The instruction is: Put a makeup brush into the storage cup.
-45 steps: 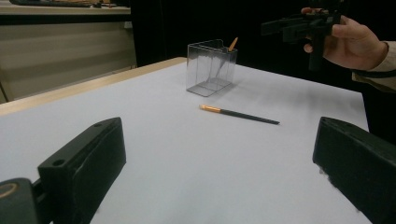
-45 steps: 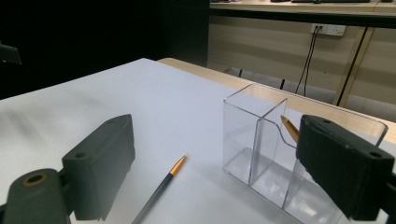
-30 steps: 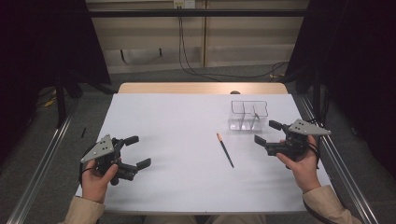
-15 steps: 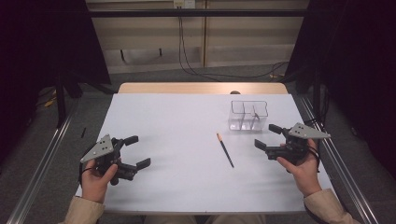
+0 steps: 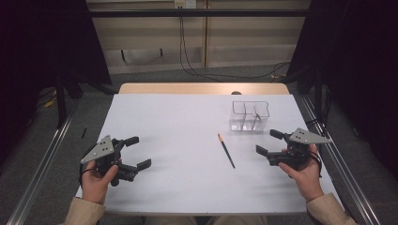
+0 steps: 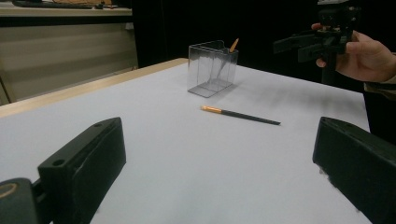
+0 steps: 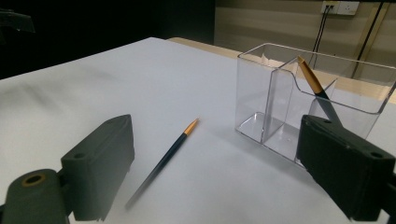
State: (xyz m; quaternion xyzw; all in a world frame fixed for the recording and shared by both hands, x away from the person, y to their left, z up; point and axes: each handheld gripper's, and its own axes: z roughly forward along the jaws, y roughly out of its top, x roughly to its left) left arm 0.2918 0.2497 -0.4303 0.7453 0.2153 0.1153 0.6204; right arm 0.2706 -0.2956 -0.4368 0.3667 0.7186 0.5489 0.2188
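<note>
From the high view, I see my left hand-held gripper near the left edge of the tabletop, toward the near corner, with its two jaws spread wide and nothing between them. My right hand-held gripper is near the right edge, also with the jaws spread and empty. Between the two, a little right of the middle of the tabletop, a dark pencil with an orange end lies flat, with the orange end pointing to the far edge. Behind it, closer to the far right corner, stands a clear plastic holder with compartments. The pencil and the holder are apart from each other.

In the left gripper view, my two black jaws rise at the bottom left and bottom right, far apart. Between them and farther off, the pencil lies on the white surface, and the holder stands behind it. A second pencil leans inside the holder, its orange tip above the rim. The right hand-held gripper is at the top right, held above the tabletop.

In the right gripper view, the jaws are again wide apart. The lying pencil is between them, not touched. The holder is upright just behind the right jaw, and the leaning pencil is in one of its compartments.
</note>
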